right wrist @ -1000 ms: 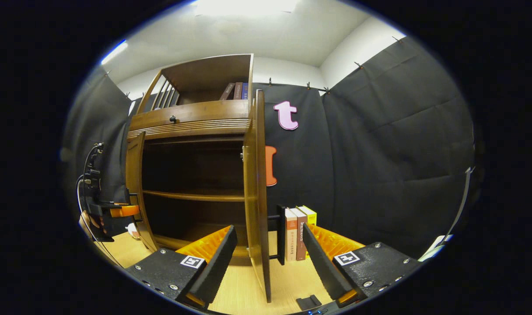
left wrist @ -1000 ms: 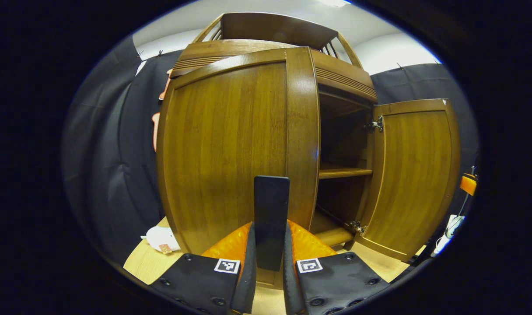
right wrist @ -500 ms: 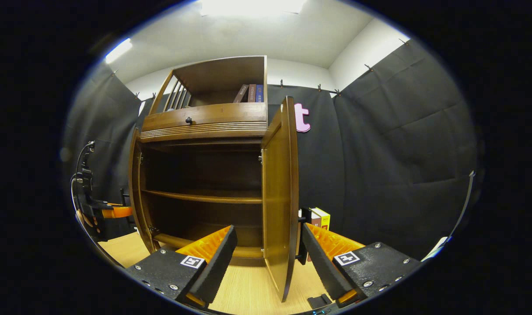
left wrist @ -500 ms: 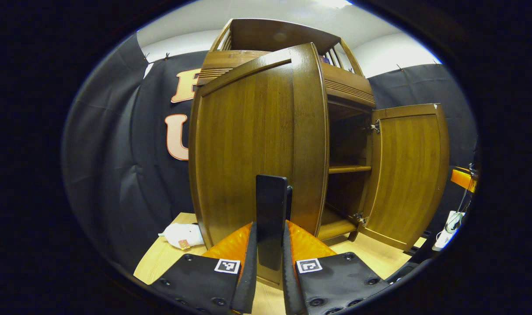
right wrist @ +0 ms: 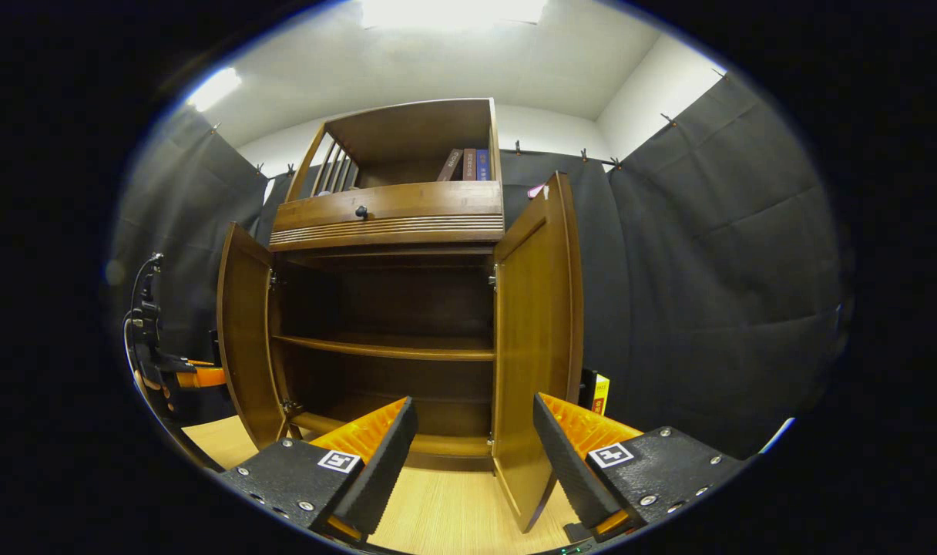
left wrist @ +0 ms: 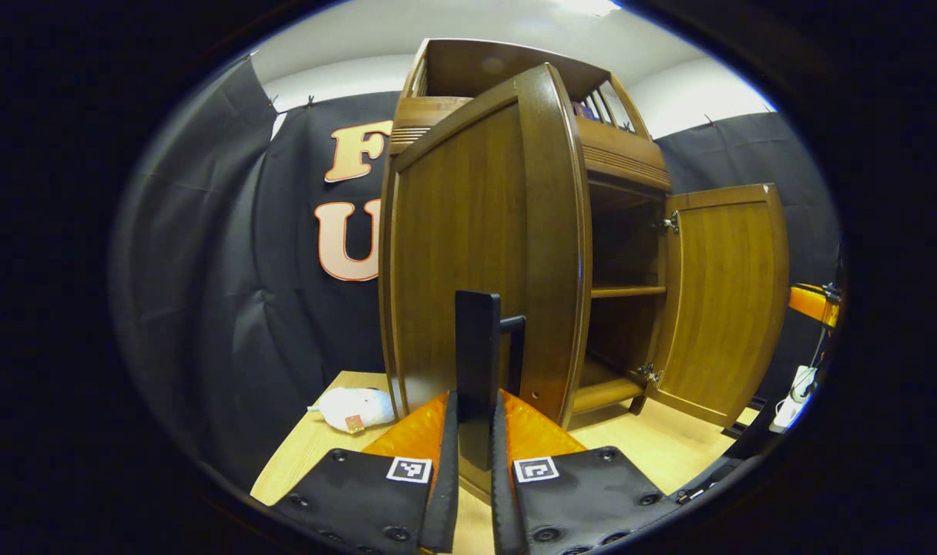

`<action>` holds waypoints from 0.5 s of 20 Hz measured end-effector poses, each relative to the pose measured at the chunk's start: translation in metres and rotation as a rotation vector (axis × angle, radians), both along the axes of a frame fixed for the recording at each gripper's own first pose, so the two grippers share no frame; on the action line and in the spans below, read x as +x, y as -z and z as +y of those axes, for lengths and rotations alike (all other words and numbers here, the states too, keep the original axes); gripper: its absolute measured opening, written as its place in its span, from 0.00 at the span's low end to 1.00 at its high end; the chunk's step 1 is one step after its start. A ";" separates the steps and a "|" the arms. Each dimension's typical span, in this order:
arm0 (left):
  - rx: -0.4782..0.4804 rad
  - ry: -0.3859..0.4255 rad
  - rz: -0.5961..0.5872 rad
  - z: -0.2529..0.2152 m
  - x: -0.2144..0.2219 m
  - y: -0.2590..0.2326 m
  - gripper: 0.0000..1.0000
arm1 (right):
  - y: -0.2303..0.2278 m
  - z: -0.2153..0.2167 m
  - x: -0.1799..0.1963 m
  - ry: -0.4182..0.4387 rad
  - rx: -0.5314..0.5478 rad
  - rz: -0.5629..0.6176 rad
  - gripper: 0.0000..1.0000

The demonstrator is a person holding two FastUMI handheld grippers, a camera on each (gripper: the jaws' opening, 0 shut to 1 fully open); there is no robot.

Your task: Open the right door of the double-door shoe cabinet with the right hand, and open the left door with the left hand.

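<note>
On a light wooden desk [right wrist: 438, 516] stands the shoe cabinet [right wrist: 391, 223], both doors swung open. In the left gripper view, the left gripper [left wrist: 475, 462] has its jaws pinching the dark handle [left wrist: 478, 354] of the left door [left wrist: 476, 254]. The right gripper [right wrist: 472, 455], jaws spread, sits before the right door [right wrist: 534, 347], apart from it.
</note>
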State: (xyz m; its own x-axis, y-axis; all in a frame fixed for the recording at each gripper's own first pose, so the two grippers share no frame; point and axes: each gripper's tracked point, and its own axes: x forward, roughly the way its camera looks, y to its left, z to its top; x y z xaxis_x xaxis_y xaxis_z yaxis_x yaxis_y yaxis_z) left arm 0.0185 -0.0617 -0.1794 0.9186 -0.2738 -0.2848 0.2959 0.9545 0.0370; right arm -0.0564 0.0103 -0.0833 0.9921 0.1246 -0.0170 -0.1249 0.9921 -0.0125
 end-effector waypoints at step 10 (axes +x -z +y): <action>-0.033 -0.019 -0.005 0.043 -0.009 -0.013 0.28 | -0.003 0.036 0.007 -0.058 0.022 -0.001 0.92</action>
